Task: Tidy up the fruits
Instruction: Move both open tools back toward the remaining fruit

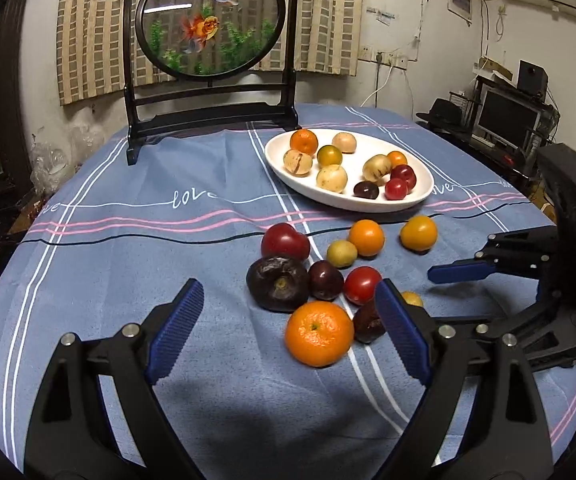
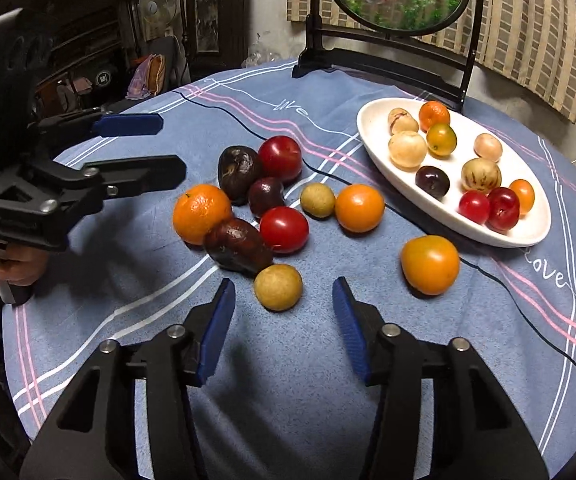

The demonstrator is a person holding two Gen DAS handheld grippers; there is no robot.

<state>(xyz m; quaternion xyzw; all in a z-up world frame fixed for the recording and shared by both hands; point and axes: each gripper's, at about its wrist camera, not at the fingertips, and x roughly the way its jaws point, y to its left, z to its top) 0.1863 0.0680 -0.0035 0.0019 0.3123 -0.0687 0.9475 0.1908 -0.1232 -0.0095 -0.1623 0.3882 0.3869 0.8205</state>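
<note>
Several loose fruits lie bunched on the blue tablecloth: a mandarin [image 1: 319, 332] [image 2: 201, 213], dark purple fruits [image 1: 278, 283], red ones [image 2: 284, 229], orange ones [image 2: 430, 264] and a small tan fruit [image 2: 278, 287]. Behind them a white oval plate [image 1: 278, 150] [image 2: 372, 120] holds several more. My left gripper [image 1: 288, 286] [image 2: 172, 150] hangs open over the near side of the bunch, the mandarin between its fingers but untouched. My right gripper [image 2: 283, 284] is open too. The tan fruit sits between its tips with a gap on each side.
A black stand with a round goldfish screen [image 1: 208, 20] occupies the back of the table, just behind the plate. The round table's edge curves close on both sides. A desk with a monitor [image 1: 508, 120] stands beyond the table at the right.
</note>
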